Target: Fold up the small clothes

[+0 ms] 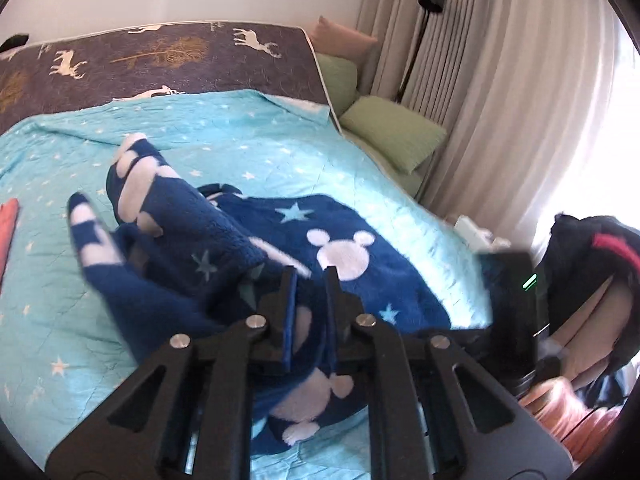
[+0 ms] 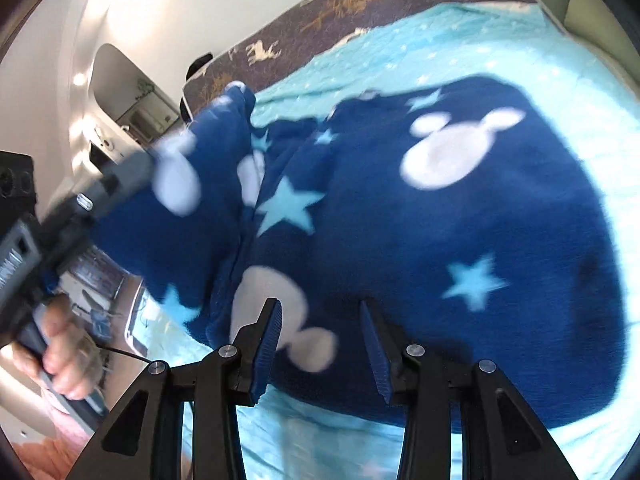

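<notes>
One navy-blue fleece garment with white mouse-head shapes and pale blue stars (image 1: 344,236) is lying on the turquoise star-printed quilt (image 1: 52,320) covering the bed, part of it spread flat and part being lifted in a bunched fold. Two grippers are working. The left gripper (image 1: 310,276) is pinching a fold of the fleece, its jaws pressed close on the cloth. The right gripper (image 2: 320,312) is hovering just over the near hem of the garment (image 2: 500,208), its jaws standing spread with nothing between them. Two green pillows (image 1: 394,132) are lying beside the bed, and one pink cushion (image 1: 340,40) is leaning behind them. One dark headboard with white deer (image 1: 160,60) is standing at the quilt's far edge. Motion is blurring both views. An orange-red item (image 1: 8,228) is being cut off at the frame edge, so it cannot be identified.
</notes>
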Available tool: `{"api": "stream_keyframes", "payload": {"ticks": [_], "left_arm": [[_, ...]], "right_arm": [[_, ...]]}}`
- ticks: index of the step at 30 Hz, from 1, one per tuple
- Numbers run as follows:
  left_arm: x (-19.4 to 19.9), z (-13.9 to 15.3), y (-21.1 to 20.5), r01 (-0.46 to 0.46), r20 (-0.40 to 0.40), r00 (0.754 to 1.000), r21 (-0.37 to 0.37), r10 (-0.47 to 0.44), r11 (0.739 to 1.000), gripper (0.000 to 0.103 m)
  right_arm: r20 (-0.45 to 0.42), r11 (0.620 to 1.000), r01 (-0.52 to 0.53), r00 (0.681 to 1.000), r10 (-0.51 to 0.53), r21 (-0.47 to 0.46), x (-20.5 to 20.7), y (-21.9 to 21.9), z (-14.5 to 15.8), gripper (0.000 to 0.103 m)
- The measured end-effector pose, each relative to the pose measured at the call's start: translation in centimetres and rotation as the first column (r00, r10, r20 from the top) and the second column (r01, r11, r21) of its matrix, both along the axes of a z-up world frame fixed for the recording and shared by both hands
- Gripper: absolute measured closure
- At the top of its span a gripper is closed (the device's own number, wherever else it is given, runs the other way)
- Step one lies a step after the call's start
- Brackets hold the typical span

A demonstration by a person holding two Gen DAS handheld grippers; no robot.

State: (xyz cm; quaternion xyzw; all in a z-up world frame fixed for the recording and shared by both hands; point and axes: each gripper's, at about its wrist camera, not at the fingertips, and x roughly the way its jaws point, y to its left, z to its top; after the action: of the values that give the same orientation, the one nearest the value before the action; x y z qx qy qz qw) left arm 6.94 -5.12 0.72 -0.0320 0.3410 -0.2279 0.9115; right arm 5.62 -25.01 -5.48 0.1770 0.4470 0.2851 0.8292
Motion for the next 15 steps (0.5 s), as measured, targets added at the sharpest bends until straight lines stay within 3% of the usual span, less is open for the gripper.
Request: {"api": "stream_keyframes", "payload": {"ticks": [2, 5, 8, 10, 12, 15], "left_arm": [[-0.1, -0.6, 0.7, -0.019, -0.021, 1.0, -0.015, 0.019, 1.0, 0.09], [-1.1, -1.1, 3.8, -0.13, -0.031, 0.991, -0.038, 0.129, 0.991, 0.089], [-2.5, -2.0, 8.6, -0.253, -0.041, 0.967, -0.037, 0.252, 0.967, 0.074], [-3.5, -3.2, 12.0, -0.359, -0.066, 0.932, -0.024, 0.357, 0.933, 0.051], [-4.2, -4.7, 14.9, -0.451, -0.108, 0.888, -0.013, 0.447, 0.893, 0.046], [-5.0, -7.6, 18.4, -0.512, -0.242, 0.844, -0.093, 0.479, 0.854, 0.035]], "right_arm": [[0.021, 1.0, 0.011, 1.0, -0.01, -0.009, 0.2, -0.8, 0.9, 0.061], [0.032, 1.0, 0.006, 0.999, -0.006, -0.023, 0.8, -1.1, 1.5, 0.061], [0.021, 0.999, -0.016, 1.0, 0.016, -0.033, 1.3, -0.3, 1.1, 0.061], [0.007, 0.999, -0.036, 0.999, 0.037, -0.038, 1.7, 0.8, 0.6, 0.061], [-0.003, 0.998, -0.058, 0.998, 0.058, -0.04, 1.7, 1.8, 0.4, 0.061], [-0.009, 0.994, -0.089, 0.996, 0.089, -0.059, 1.6, 3.6, 0.3, 0.061]]}}
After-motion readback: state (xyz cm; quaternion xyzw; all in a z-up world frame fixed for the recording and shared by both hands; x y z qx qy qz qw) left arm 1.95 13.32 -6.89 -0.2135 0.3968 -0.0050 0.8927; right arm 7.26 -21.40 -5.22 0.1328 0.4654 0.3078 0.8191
